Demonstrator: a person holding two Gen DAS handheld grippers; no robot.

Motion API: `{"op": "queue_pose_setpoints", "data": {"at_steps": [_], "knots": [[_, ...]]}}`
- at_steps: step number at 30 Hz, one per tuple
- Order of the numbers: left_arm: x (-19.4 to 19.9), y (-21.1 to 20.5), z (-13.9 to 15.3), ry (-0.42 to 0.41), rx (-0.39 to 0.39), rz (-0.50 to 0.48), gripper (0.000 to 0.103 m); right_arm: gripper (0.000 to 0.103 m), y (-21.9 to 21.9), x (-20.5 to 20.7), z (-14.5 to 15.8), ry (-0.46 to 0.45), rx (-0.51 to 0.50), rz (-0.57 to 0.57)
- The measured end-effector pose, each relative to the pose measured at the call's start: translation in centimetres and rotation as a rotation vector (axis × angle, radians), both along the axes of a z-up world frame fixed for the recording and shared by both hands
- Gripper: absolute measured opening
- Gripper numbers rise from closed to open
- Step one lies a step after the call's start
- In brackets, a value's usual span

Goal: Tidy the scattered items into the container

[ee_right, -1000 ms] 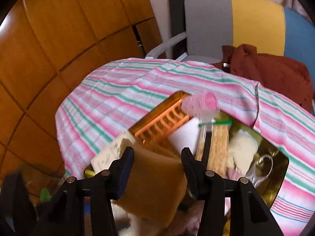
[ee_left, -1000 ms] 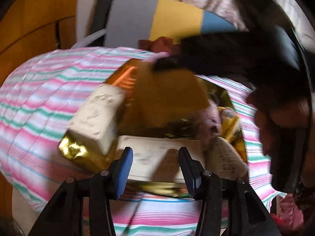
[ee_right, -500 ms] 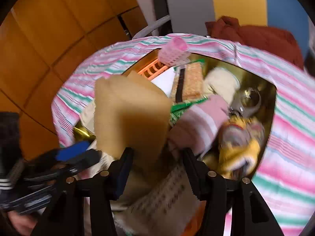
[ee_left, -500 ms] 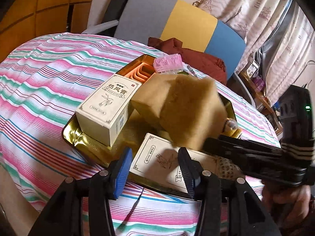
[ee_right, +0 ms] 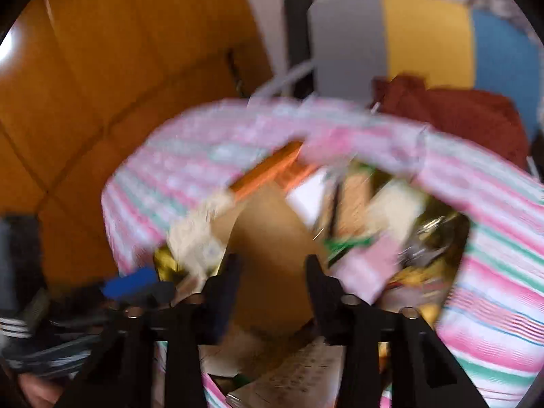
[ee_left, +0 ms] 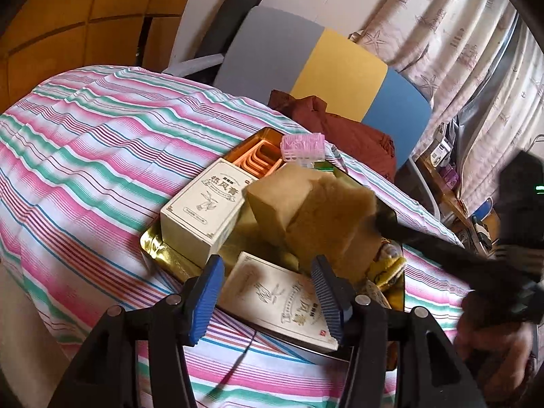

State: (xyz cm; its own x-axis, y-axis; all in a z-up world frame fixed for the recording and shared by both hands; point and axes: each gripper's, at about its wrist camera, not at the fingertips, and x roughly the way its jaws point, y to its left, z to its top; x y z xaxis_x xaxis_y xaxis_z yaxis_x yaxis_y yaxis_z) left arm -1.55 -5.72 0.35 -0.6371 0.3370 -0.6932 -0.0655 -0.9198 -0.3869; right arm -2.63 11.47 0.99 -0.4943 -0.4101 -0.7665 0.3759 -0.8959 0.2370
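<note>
We see a table under a pink, green and white striped cloth [ee_left: 85,142], with a shallow gold tray [ee_left: 159,248] on it, crowded with items. A large tan sponge block [ee_left: 316,210] now rests in the tray's middle, leaning on other things; half a second ago it hung in the air above the tray, so we judge it placed. A cream box [ee_left: 204,207] stands left of it, a flat cream box [ee_left: 282,295] lies at the near edge, and a pink hair roller [ee_left: 302,146] sits at the far edge.

Our left gripper [ee_left: 268,292] hovers low before the tray, jaws wide apart, empty. Our right gripper [ee_right: 272,282] reaches in from the right; its view is blurred by motion, jaws apart around the sponge, seemingly released.
</note>
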Motion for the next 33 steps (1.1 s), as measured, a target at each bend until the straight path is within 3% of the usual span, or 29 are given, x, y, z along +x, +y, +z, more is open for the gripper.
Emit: {"op": "queue_pose_setpoints", "data": {"at_steps": [2, 4, 6, 8, 10, 15, 17, 21, 25, 30, 33], "knots": [[0.4, 0.1, 0.5, 0.008, -0.005, -0.012, 0.054, 0.039, 0.4, 0.5, -0.1, 0.018, -0.025, -0.015], [0.6, 0.3, 1.0, 0.013, -0.034, -0.005, 0.054, 0.043, 2.3, 1.2, 0.5, 0.001, -0.116, -0.060], [0.6, 0.7, 1.5, 0.002, -0.079, 0.017, 0.054, 0.072, 3.9, 2.1, 1.1, 0.016, -0.151, -0.121], [0.6, 1.2, 1.9, -0.004, -0.100, 0.027, 0.054, 0.083, 4.7, 3.6, 2.1, 0.068, -0.111, -0.182], [0.8, 1.6, 2.4, 0.011, -0.126, 0.042, 0.054, 0.087, 5.2, 4.5, 2.7, 0.093, -0.056, -0.221], [1.1, 3.2, 3.7, 0.033, -0.306, 0.116, 0.057, 0.101, 5.3, 5.3, 3.8, 0.146, 0.036, -0.273], [1.4, 3.2, 4.2, 0.044, -0.326, 0.142, 0.057, 0.102, 4.9, 5.4, 4.2, 0.151, 0.036, -0.279], [2.0, 2.2, 4.5, 0.042, -0.294, 0.189, 0.057, 0.103, 4.2, 5.5, 4.1, 0.144, 0.062, -0.295], [2.8, 1.8, 4.3, 0.019, -0.341, 0.261, 0.057, 0.103, 3.7, 5.2, 3.6, 0.105, 0.049, -0.305], [3.4, 1.7, 3.4, -0.020, -0.403, 0.284, 0.057, 0.103, 2.3, 5.5, 4.1, 0.131, 0.083, -0.304], [3.7, 1.6, 3.0, -0.049, -0.399, 0.273, 0.057, 0.103, 1.7, 5.9, 4.5, 0.152, 0.103, -0.304]]}}
